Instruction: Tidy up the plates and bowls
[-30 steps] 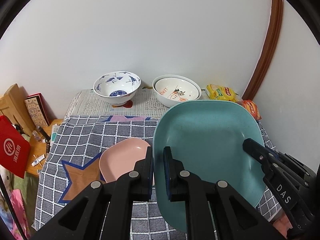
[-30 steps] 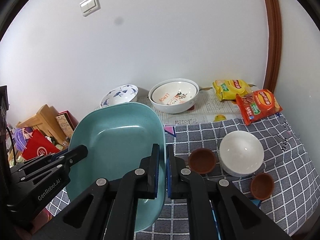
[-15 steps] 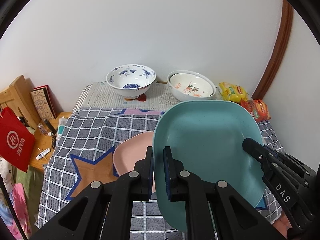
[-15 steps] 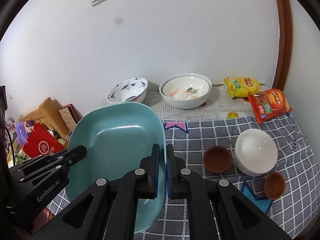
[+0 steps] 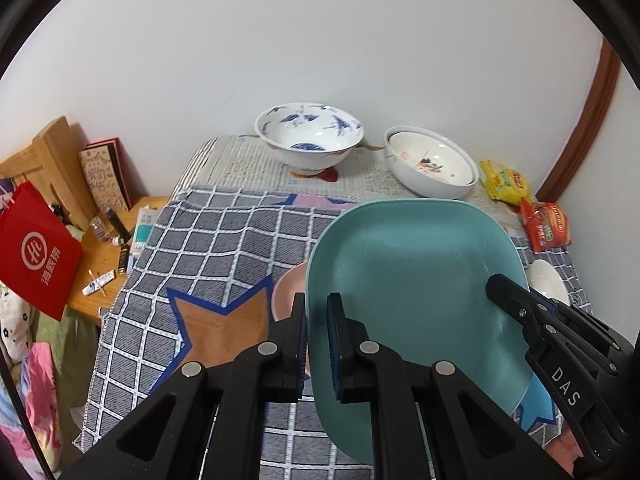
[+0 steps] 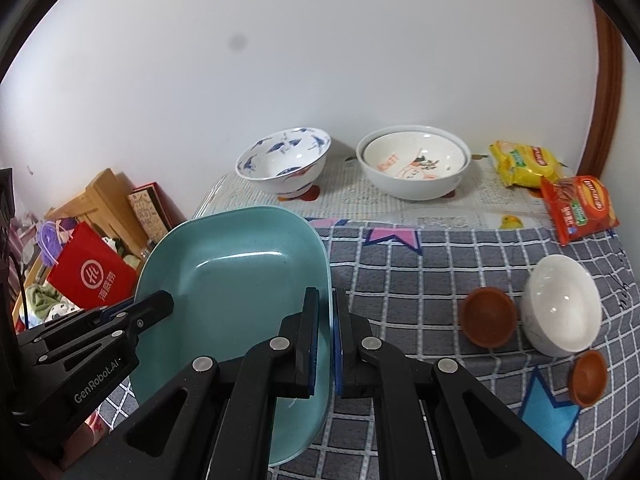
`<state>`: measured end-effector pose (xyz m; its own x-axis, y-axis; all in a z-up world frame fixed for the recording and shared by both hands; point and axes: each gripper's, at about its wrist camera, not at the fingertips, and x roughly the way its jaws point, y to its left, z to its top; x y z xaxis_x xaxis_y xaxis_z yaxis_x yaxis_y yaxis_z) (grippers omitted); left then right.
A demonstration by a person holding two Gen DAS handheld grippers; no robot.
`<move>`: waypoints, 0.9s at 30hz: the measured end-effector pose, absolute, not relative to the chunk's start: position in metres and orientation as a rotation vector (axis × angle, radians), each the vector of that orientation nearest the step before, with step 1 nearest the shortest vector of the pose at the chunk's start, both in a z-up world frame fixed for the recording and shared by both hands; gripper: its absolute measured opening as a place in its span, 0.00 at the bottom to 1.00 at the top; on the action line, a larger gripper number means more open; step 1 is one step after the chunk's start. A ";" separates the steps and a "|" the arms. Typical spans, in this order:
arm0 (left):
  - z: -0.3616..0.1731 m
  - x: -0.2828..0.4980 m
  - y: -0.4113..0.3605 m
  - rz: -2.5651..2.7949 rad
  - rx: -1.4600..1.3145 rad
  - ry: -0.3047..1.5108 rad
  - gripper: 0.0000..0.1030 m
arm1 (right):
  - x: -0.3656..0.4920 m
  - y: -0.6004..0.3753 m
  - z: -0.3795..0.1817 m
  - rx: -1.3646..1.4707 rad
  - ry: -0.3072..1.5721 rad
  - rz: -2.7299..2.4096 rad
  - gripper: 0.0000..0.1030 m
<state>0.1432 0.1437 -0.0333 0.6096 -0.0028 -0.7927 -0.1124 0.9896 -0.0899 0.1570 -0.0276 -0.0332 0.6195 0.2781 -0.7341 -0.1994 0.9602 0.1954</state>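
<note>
A large teal plate (image 5: 412, 276) is held above the table by both grippers. My left gripper (image 5: 317, 316) is shut on its left rim. My right gripper (image 6: 327, 312) is shut on its right rim, and the plate (image 6: 240, 284) fills the left of that view. A pink plate (image 5: 289, 288) lies on the cloth, mostly hidden under the teal plate. A blue-patterned bowl (image 5: 309, 136) and a white stacked bowl (image 5: 432, 164) stand at the back. A white bowl (image 6: 562, 306) and two small brown bowls (image 6: 486, 322) (image 6: 588, 378) sit at the right.
The table has a grey checked cloth (image 5: 224, 240) and newspaper (image 6: 352, 200) at the back by the wall. Yellow (image 6: 524, 162) and red (image 6: 580, 208) snack packets lie at the back right. A red bag (image 5: 36, 248) and a cluttered wooden side table (image 5: 104, 256) stand left.
Both grippers have carried the teal plate up and back; the table looks further away and the view has swung left. The pink plate is now more covered by the teal plate.
</note>
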 end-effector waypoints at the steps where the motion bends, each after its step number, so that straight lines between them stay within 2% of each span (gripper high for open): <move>1: -0.037 0.145 0.148 0.069 -0.140 0.921 0.09 | 0.159 -0.025 -0.036 0.097 0.866 0.281 0.06; 27: -0.114 0.192 0.170 0.125 -0.188 1.070 0.09 | 0.219 0.003 -0.112 0.070 1.003 0.350 0.06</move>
<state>0.1924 0.1704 -0.1136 0.4752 0.0106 -0.8798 -0.1928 0.9769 -0.0924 0.2195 0.0033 -0.1119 0.4870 0.3196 -0.8128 -0.2562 0.9420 0.2169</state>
